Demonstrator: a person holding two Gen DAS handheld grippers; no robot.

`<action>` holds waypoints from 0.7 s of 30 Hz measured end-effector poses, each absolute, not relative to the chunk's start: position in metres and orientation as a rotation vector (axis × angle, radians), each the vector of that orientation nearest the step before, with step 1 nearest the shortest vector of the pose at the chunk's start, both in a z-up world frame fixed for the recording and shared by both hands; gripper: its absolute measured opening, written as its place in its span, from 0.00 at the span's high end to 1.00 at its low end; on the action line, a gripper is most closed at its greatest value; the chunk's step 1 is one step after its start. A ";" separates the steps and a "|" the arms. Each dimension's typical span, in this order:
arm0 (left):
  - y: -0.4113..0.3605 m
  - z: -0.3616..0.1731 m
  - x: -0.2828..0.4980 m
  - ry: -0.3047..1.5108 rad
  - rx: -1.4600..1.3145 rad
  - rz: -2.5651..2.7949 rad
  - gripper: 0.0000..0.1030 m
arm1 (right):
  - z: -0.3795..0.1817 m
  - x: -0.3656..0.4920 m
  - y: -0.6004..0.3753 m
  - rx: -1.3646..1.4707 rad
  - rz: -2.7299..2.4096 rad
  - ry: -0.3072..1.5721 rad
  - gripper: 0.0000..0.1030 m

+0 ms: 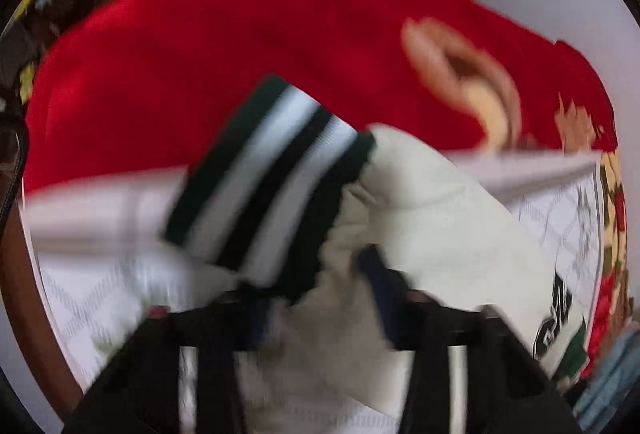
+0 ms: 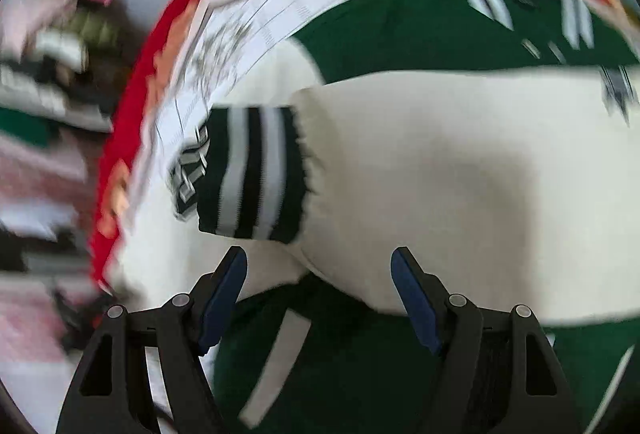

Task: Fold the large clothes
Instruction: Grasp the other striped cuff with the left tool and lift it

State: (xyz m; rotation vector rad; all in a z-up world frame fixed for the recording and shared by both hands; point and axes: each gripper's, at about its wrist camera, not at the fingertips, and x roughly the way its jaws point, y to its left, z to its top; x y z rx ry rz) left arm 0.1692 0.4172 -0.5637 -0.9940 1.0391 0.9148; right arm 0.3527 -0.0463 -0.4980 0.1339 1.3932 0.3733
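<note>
Across the red blanket (image 1: 208,46) lies one large garment, a cream and dark green jacket (image 2: 440,162), spread over a white quilted sheet (image 1: 560,210) with a faint diamond pattern. Two sleeves show, each cream with a cuff banded in dark green and white: one cuff (image 1: 272,174) sits in the left wrist view, one cuff (image 2: 252,170) in the right wrist view. Two grippers are in sight, one per view. A bare hand (image 1: 460,74) hovers over the blanket, beyond the sheet's edge.

The blanket carries a floral border in cream, olive and red along the sheet's far side. Past the blanket the room is a blurred jumble of pink, white and dark cloth against a pale wall.

The left gripper (image 1: 316,298) has its fingers (image 1: 376,274) drawn close, pinching cream sleeve cloth just below the striped cuff. The right gripper (image 2: 320,294) holds its fingers (image 2: 416,298) wide apart above the jacket's green body, clasping nothing. Black and white lettering marks the jacket near each cuff.
</note>
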 end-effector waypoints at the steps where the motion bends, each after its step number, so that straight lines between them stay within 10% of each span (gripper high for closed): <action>1: 0.429 -0.563 0.176 1.023 -0.987 0.906 0.75 | -0.502 0.355 -0.030 0.054 0.377 1.384 0.26; 2: 0.438 -0.562 0.183 1.016 -0.977 0.900 0.75 | -0.506 0.357 -0.015 -0.015 0.381 1.359 0.30; 3: 0.445 -0.562 0.190 1.013 -0.958 0.892 0.75 | -0.506 0.358 -0.008 -0.048 0.378 1.332 0.56; 9: 0.470 -0.570 0.225 1.036 -0.910 0.809 0.69 | -0.504 0.387 0.013 -0.044 0.204 1.194 0.69; 11: 0.471 -0.585 0.207 1.047 -0.964 0.761 0.53 | -0.527 0.398 0.021 -0.048 0.219 1.281 0.66; 15: 0.460 -0.587 0.208 1.024 -0.947 0.771 0.54 | -0.539 0.402 0.017 0.048 0.353 1.352 0.27; 17: 0.456 -0.579 0.210 0.995 -0.923 0.800 0.78 | -0.525 0.399 0.002 0.154 0.414 1.351 0.26; 21: 0.451 -0.544 0.212 0.921 -0.866 0.830 0.85 | -0.499 0.385 -0.050 0.388 0.425 1.333 0.24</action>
